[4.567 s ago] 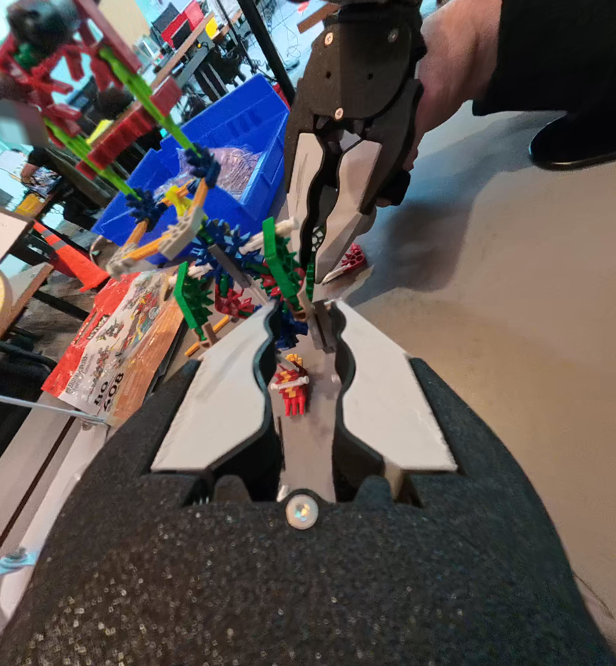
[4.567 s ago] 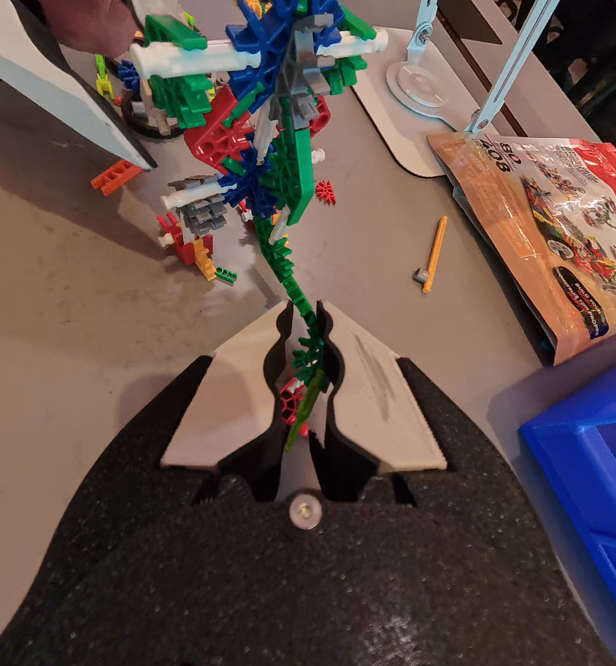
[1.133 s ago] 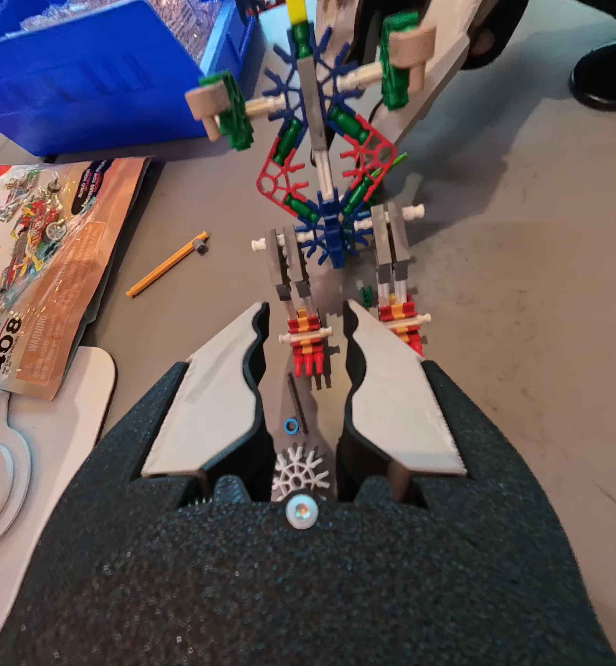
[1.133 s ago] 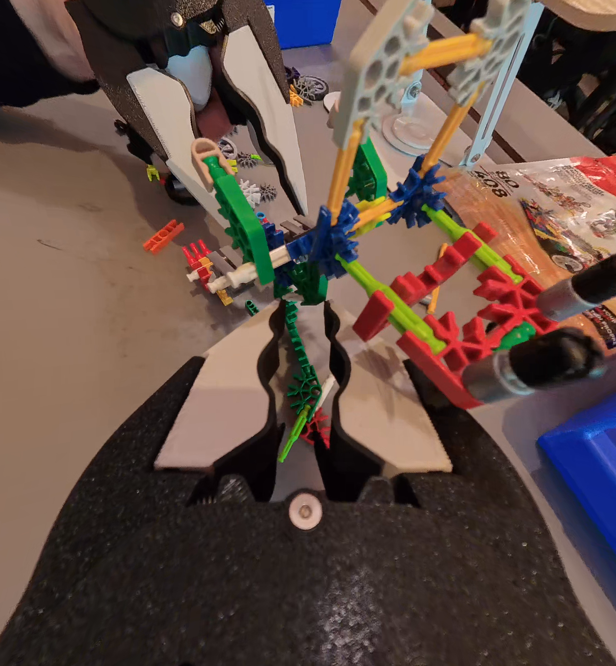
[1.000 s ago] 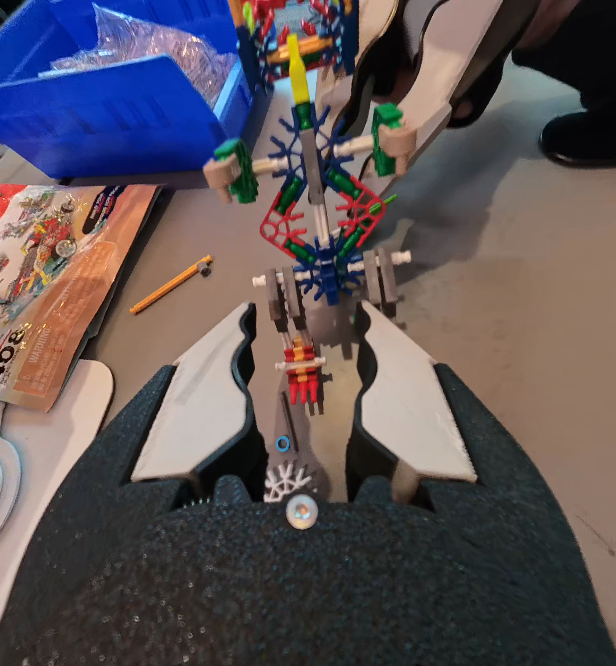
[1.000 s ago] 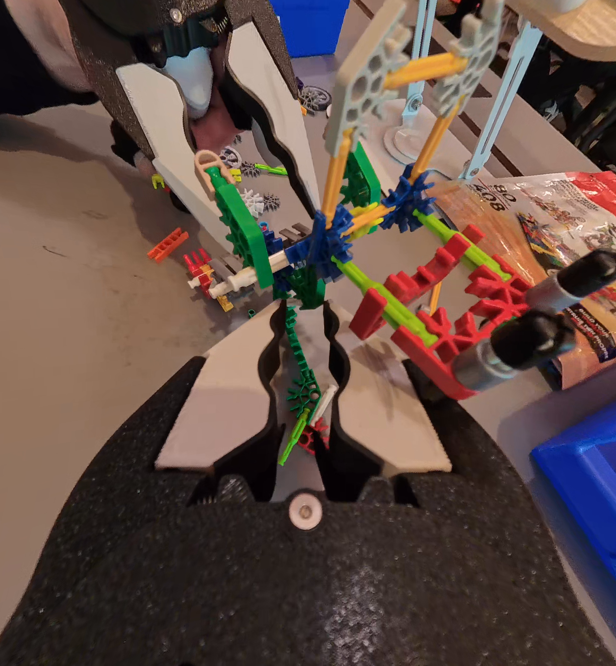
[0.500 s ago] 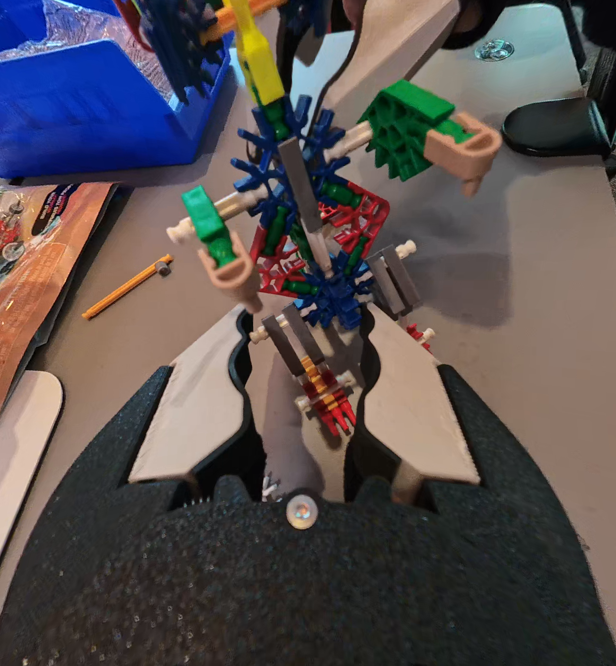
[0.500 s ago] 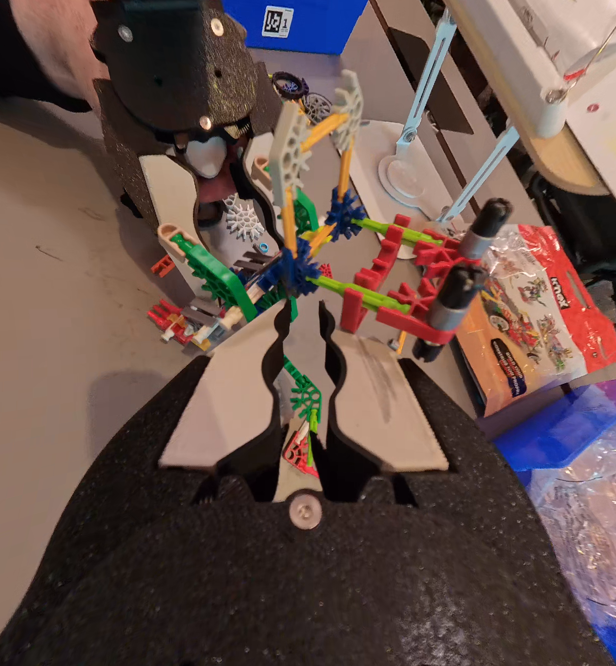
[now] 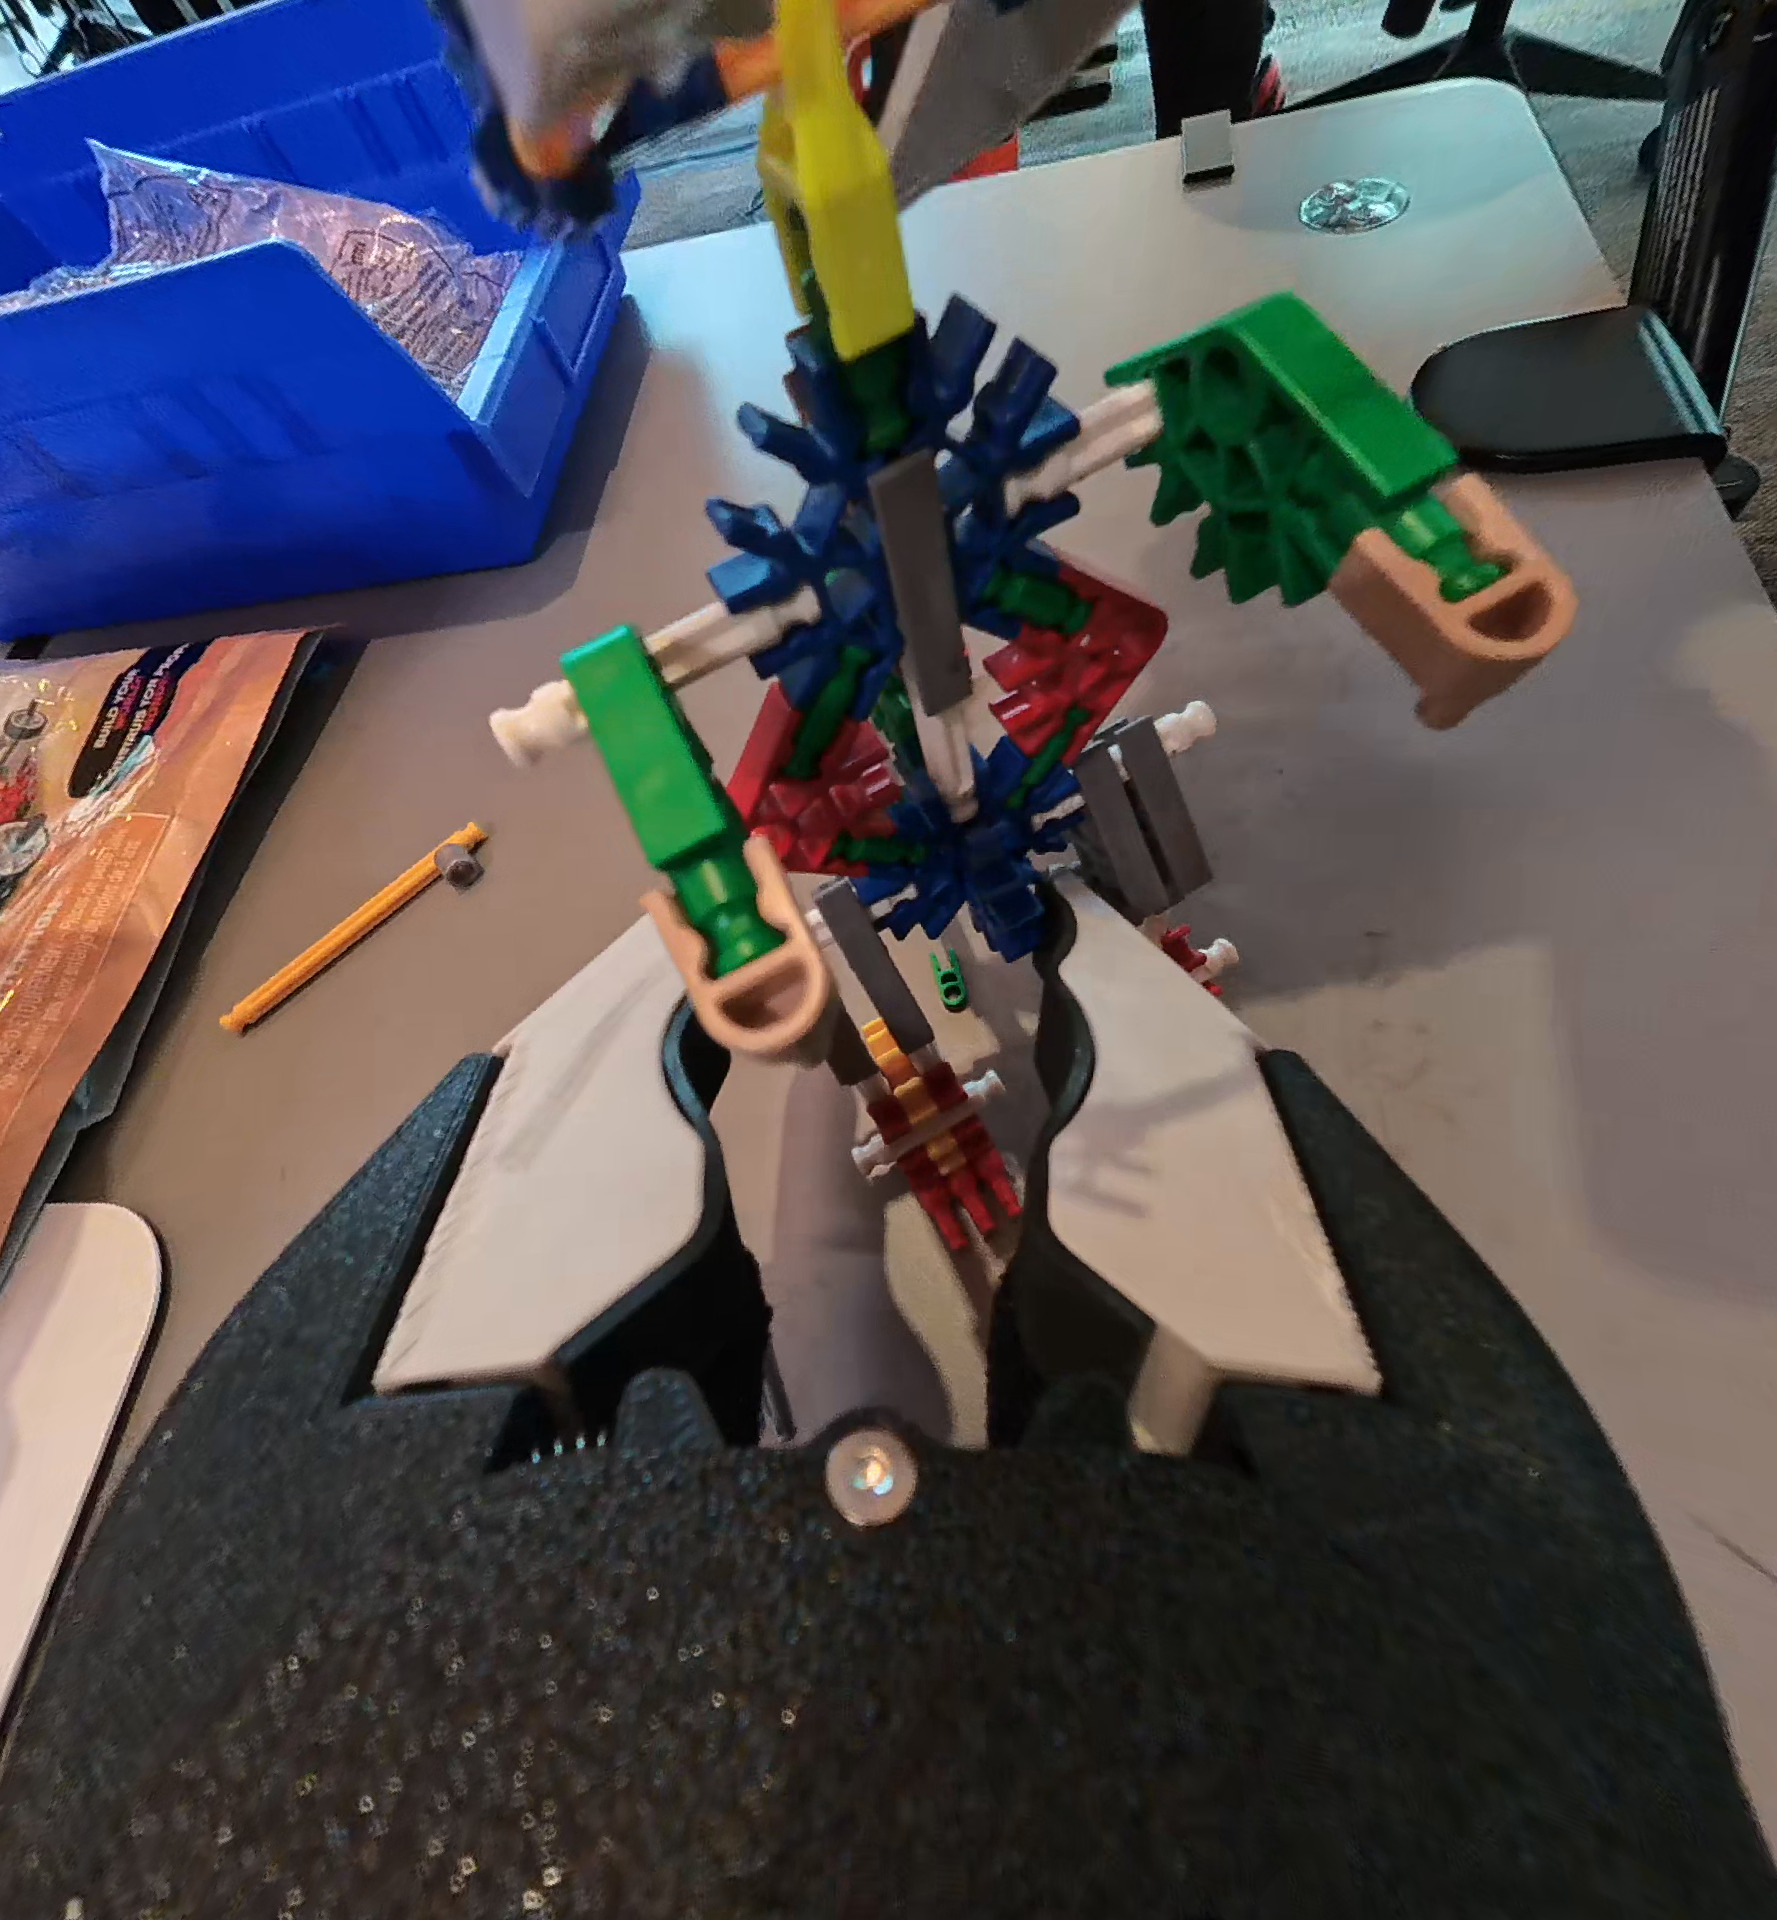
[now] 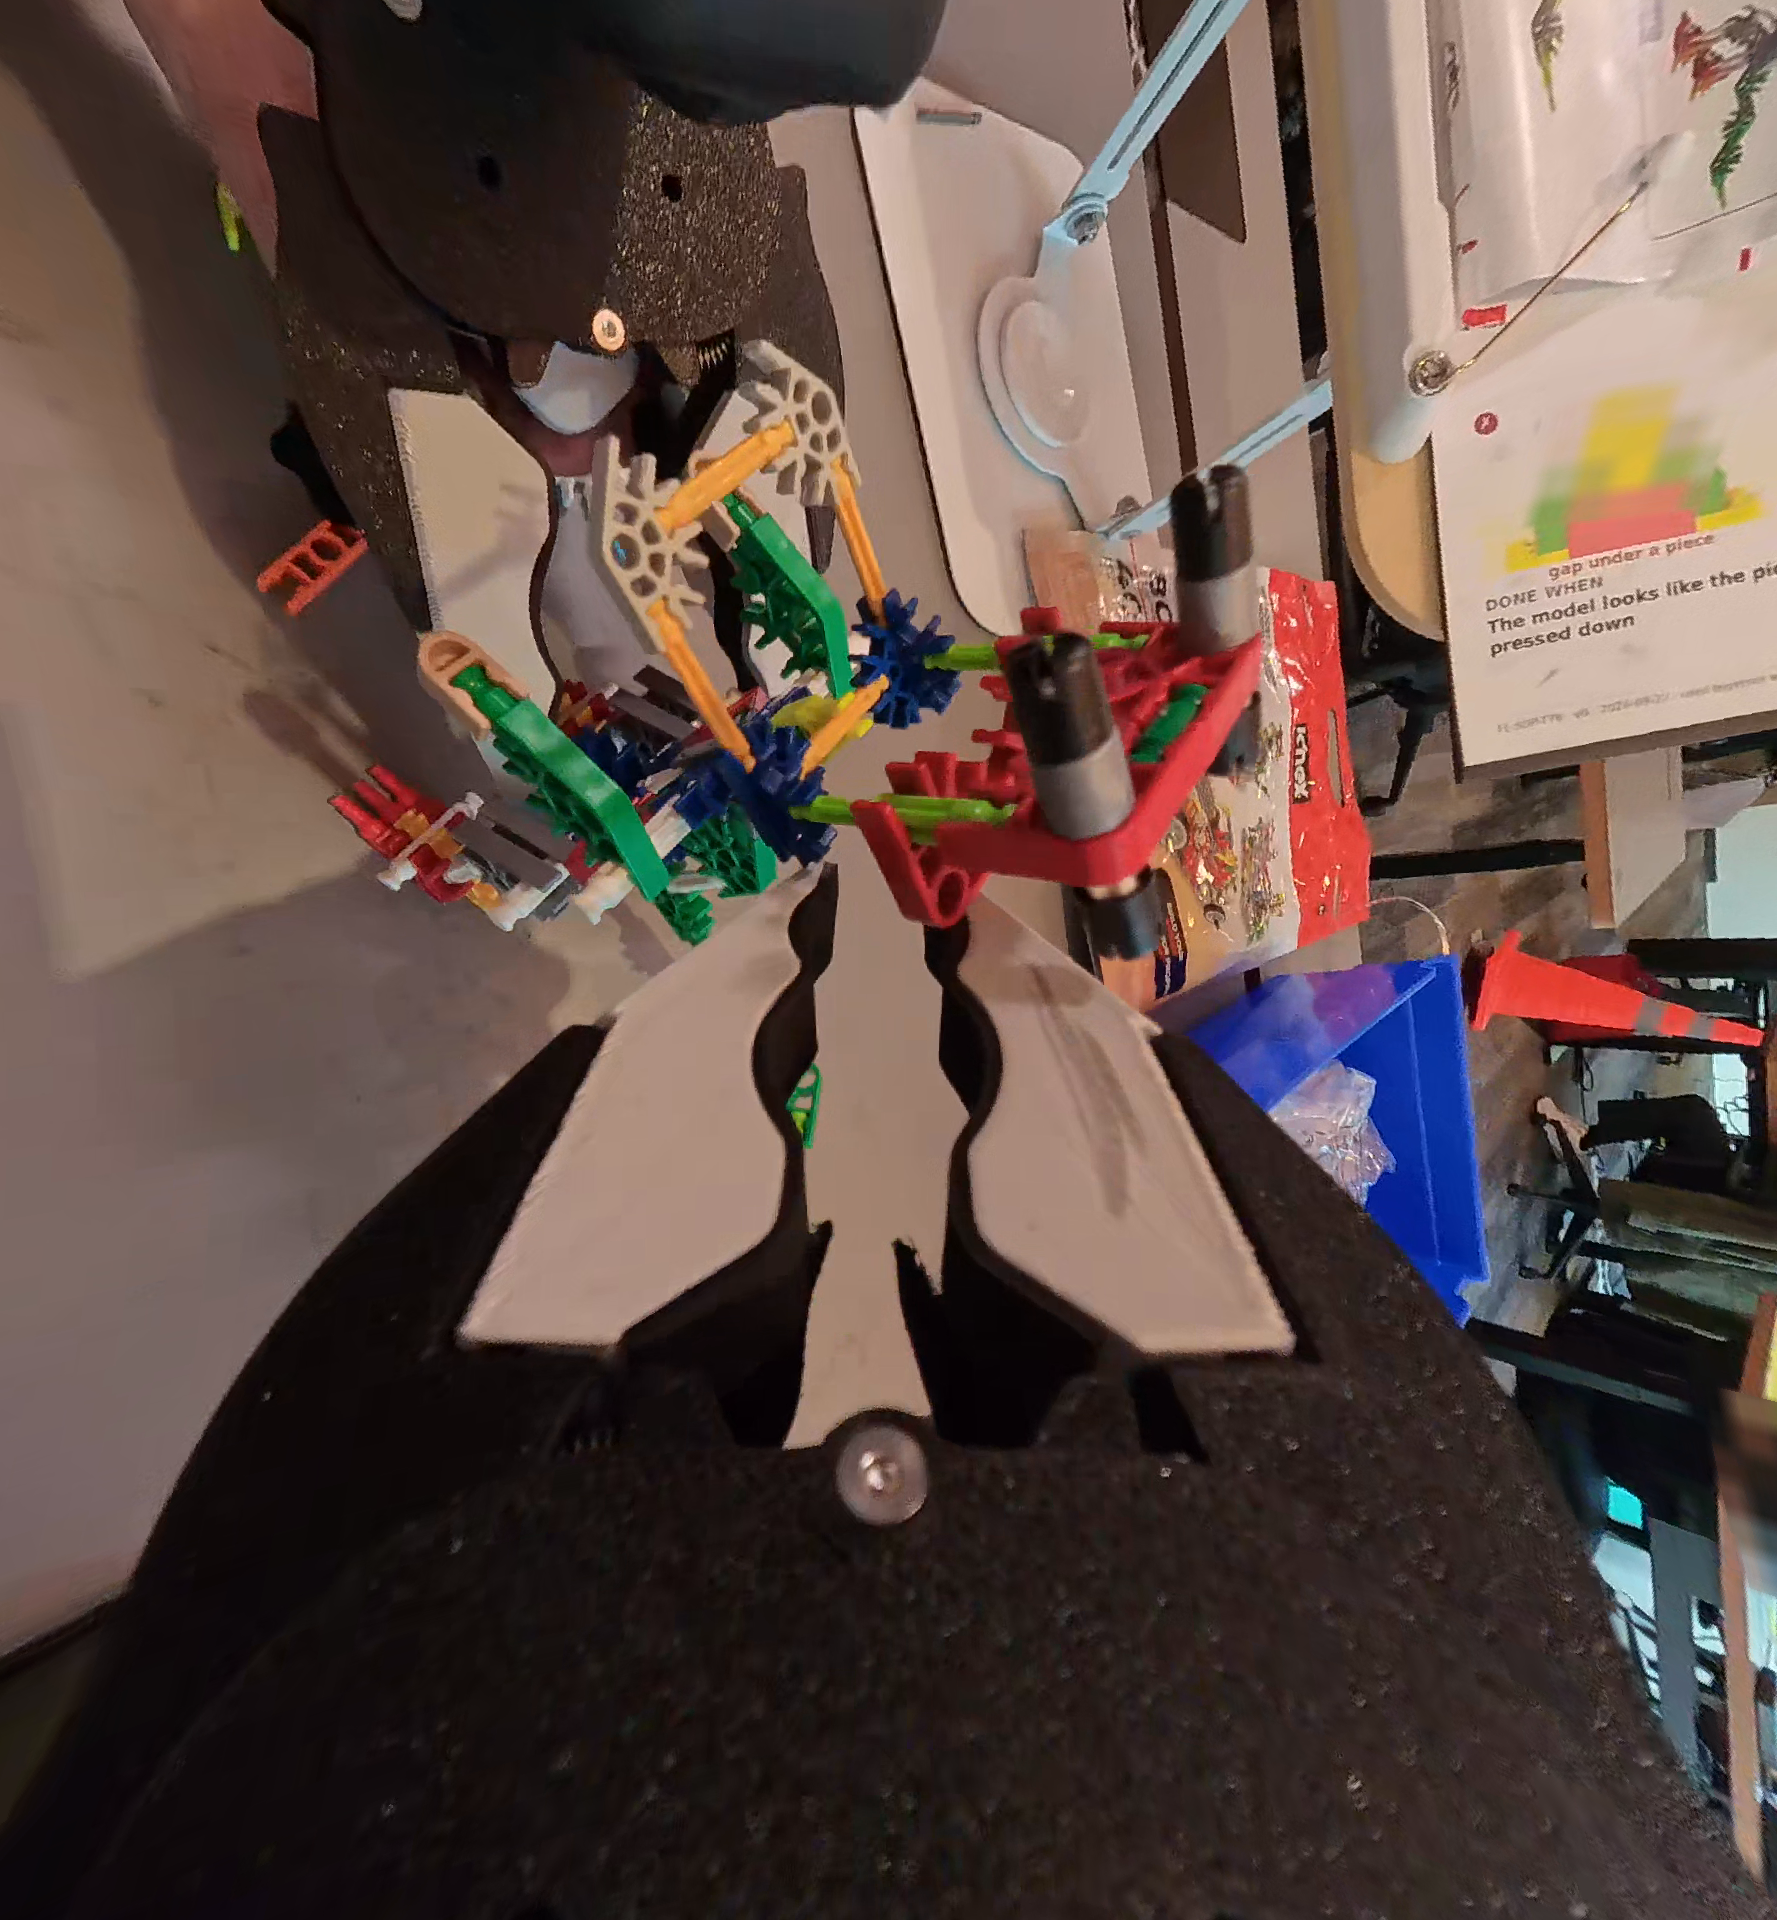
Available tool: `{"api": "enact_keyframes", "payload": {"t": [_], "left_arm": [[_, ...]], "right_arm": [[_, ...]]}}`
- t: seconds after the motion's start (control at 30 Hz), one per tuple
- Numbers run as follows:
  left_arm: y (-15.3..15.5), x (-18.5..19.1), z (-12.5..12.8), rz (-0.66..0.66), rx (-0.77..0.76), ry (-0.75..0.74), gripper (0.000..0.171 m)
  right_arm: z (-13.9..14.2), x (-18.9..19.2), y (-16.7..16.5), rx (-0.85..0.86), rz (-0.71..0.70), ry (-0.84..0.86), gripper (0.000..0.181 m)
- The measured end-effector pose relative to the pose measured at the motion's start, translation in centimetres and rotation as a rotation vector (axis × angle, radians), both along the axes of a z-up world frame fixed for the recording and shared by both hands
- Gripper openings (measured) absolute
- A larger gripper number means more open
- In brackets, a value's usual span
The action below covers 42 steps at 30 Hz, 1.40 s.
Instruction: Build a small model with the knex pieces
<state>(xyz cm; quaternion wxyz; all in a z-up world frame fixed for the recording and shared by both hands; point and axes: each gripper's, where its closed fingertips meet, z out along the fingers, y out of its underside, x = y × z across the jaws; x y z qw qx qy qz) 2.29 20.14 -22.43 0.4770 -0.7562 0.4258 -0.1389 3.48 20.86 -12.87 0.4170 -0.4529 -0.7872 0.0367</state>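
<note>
- Left gripper (image 9: 868, 935): jaws parted around the toy model's (image 9: 915, 665) blue connector, contact unclear.
- Right gripper (image 10: 879, 904): jaws narrowly apart, a green piece (image 10: 804, 1107) between them.

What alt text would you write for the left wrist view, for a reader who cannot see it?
The left claw is open around the lower end of a colourful toy model built from plastic rods and connectors, above a grey table. A blue bin, a printed bag and a loose orange rod lie to the left.
</note>
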Motion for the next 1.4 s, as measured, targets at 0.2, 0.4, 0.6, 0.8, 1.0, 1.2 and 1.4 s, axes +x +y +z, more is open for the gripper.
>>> {"api": "enact_keyframes", "payload": {"t": [0.2, 0.4, 0.6, 0.8, 1.0, 1.2, 1.4], "left_arm": [[0.1, 0.1, 0.0, -0.011, 0.005, -0.007, 0.056], [0.1, 0.1, 0.0, -0.021, -0.002, -0.01, 0.056], [0.2, 0.1, -0.1, -0.023, -0.005, -0.012, 0.056], [0.3, 0.2, -0.2, -0.028, -0.01, -0.011, 0.055], [0.3, 0.2, -0.2, -0.033, -0.012, -0.017, 0.055], [0.3, 0.2, -0.3, -0.054, -0.013, -0.016, 0.055], [0.1, 0.1, -0.3, -0.086, -0.024, -0.024, 0.055]], "right_arm": [[0.1, 0.0, -0.1, 0.007, -0.007, -0.019, 0.015], [1.2, 0.0, -0.1, 0.06, -0.02, -0.06, 0.015], [1.8, -0.1, -0.5, 0.024, 0.002, -0.034, 0.015], [2.0, -0.1, -1.5, -0.041, 0.038, 0.025, 0.018], [0.1, 3.6, 1.7, -0.247, -0.094, 0.053, 0.023], [-5.6, 5.8, 3.6, -0.609, -0.176, -0.044, 0.025], [-8.1, 5.4, 3.6, -0.634, -0.127, -0.117, 0.014]]}}
